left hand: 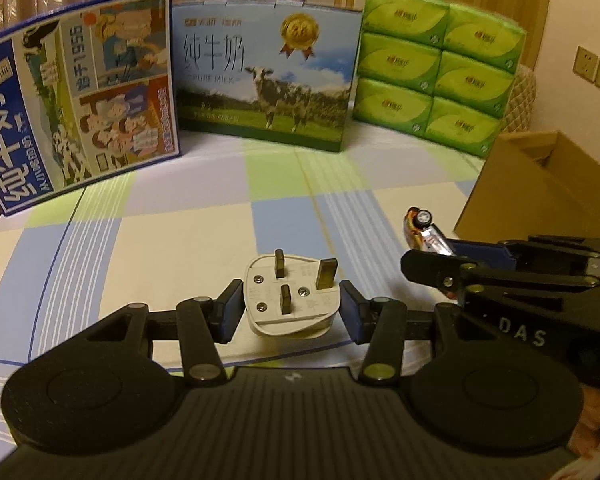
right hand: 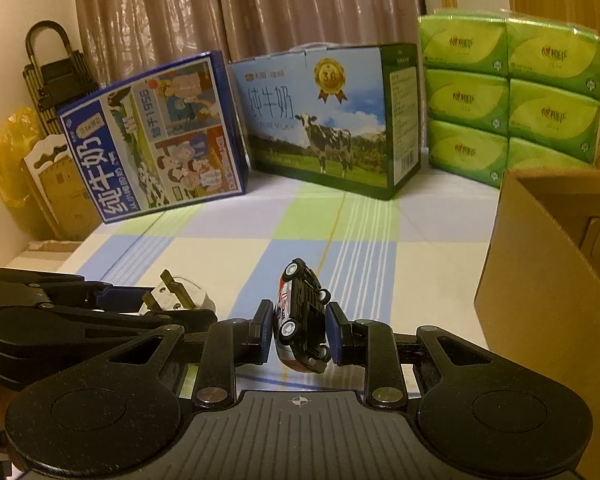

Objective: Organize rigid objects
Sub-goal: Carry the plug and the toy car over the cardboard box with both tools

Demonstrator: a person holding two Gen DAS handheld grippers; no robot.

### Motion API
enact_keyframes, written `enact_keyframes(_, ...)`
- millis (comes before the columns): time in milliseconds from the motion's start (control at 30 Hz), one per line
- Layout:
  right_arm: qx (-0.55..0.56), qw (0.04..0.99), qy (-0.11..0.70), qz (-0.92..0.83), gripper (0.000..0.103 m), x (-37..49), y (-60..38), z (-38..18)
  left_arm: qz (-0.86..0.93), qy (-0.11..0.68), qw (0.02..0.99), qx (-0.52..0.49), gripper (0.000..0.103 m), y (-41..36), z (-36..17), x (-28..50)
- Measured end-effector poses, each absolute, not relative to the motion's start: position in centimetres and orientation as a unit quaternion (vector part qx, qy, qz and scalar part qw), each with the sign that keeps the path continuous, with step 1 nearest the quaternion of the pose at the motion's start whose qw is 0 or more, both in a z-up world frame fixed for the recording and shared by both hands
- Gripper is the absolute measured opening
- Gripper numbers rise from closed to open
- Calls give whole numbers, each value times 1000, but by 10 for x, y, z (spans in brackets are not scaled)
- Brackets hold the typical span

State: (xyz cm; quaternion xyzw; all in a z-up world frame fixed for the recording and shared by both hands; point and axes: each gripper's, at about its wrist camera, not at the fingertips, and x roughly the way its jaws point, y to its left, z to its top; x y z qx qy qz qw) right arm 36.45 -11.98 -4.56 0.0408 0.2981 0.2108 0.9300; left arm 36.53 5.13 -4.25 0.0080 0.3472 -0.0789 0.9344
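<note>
- The cardboard box stands at the right, the probable destination; each item should clear its rim before release.
- Milk carton reads "PURE MILK".
- Left tongs hold the white plug, pins up, above the checked cloth.
- Right tongs clamp the toy car, raised; "DAS" marks them.

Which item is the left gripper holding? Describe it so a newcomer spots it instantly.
On the checked bedsheet, in front of the cow-print milk box, the left gripper clamps a white plug. Its three metal pins point up, unlike the toy car in the right gripper.
</note>
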Motion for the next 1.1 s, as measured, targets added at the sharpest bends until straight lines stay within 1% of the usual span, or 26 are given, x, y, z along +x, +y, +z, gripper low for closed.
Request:
enact_keyframes(467,71,955,235,169,24,336,-160,5,-112,293,949,8,45,16,1,337)
enact_keyframes(767,110,970,185,117,24,272,-226,43,-167,277,946,19,45,-33,15,322)
enact_keyframes(967,79,975,196,72,24,249,-277,49,-222,254,940,43,45,-80,34,307)
enact_keyframes(1100,69,974,212,44,24,247,-316,50,-249,258,932,47,45,-111,38,302)
